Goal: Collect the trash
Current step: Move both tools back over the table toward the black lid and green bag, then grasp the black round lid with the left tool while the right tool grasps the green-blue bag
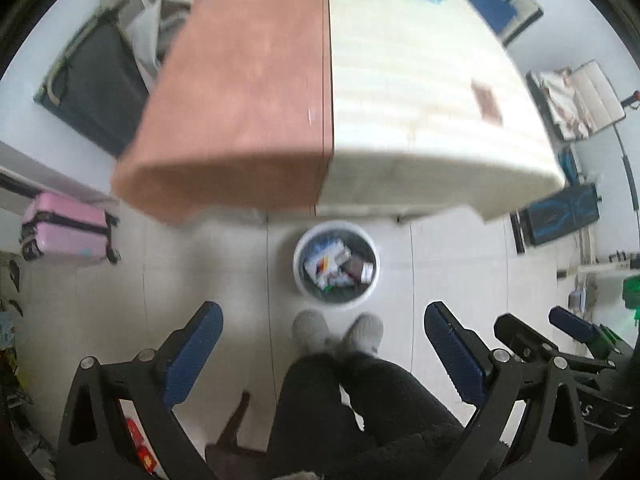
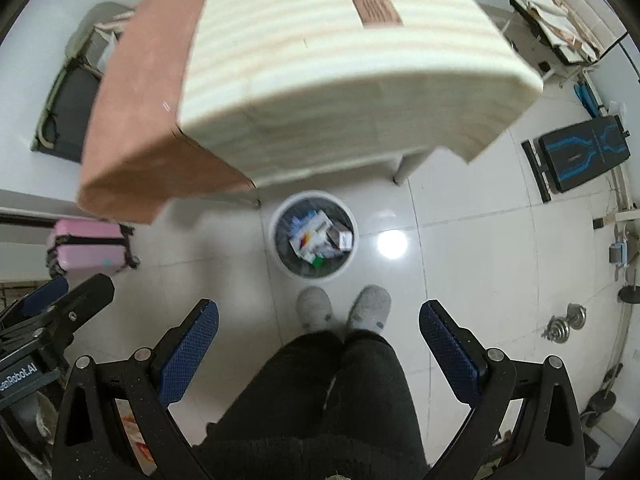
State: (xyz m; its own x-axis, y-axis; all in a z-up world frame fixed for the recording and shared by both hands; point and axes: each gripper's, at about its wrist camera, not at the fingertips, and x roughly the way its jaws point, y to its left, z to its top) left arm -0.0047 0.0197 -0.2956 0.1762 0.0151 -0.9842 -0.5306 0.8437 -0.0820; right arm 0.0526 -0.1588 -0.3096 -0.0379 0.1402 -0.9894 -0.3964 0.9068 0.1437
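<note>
2 tools, left (image 1: 322, 328) and right (image 2: 319, 322), gape empty above a trash-filled white bin (image 2: 314, 234).

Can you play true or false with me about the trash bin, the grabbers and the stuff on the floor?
1. The trash bin is empty. False: boxes and wrappers lie inside.
2. Both grippers, left gripper and right gripper, are open and hold nothing. True.
3. The pink suitcase lies on the table. False: it is on the floor.
4. The person's feet are close to the bin. True.
5. The bin stands on the table. False: it stands on the floor by the table's edge.
</note>
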